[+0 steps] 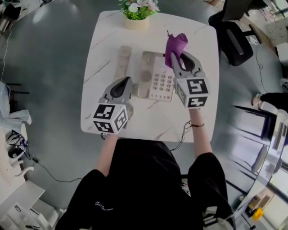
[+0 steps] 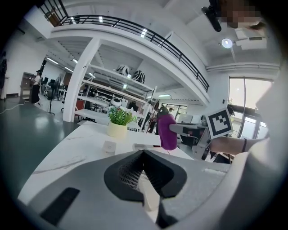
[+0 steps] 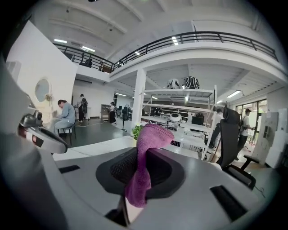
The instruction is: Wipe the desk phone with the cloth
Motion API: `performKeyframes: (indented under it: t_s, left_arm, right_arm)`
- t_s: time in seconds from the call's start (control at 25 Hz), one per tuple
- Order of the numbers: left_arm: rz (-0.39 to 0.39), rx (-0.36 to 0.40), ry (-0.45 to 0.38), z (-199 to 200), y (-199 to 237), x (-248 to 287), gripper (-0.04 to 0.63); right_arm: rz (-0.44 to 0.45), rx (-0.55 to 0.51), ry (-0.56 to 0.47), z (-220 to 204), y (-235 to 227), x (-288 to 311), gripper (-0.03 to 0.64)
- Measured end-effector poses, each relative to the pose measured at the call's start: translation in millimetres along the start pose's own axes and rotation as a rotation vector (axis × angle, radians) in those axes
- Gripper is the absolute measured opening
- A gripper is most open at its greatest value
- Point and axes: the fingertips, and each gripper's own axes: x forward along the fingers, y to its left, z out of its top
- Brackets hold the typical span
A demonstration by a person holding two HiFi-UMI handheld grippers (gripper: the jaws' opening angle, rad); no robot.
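A beige desk phone [image 1: 155, 77] sits mid-table with its handset [image 1: 122, 60] lying off the cradle to its left. My right gripper [image 1: 173, 57] hangs above the phone's right side, shut on a purple cloth [image 1: 175, 44] that stands up out of its tips. In the right gripper view the cloth [image 3: 145, 158] drapes from between the closed jaws. My left gripper [image 1: 124, 83] hovers just left of the phone, shut and holding nothing. The left gripper view shows its jaws [image 2: 145, 156] together, with the purple cloth [image 2: 167, 131] beyond them.
The white marble table [image 1: 105, 40] carries a potted plant [image 1: 136, 12] at its far edge. A black office chair [image 1: 234, 33] stands off the far right corner. Cables lie on the floor at the left [image 1: 18, 143]. People stand in the hall's background.
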Motion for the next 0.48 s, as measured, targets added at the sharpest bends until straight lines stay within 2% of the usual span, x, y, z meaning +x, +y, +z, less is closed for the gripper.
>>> performKeyframes:
  t_s: [0.24,0.48]
  left_arm:
    - [0.023,-0.014,0.005,-4.2,8.3,2.3,-0.002]
    - [0.047,-0.036,0.008,-9.6,16.2,1.5,-0.002]
  right_arm:
    - [0.025,-0.073,0.016,-1.1,8.0,24.8,0.038]
    - [0.029,-0.25,0.037,-9.1,17.4,47.3,0.038]
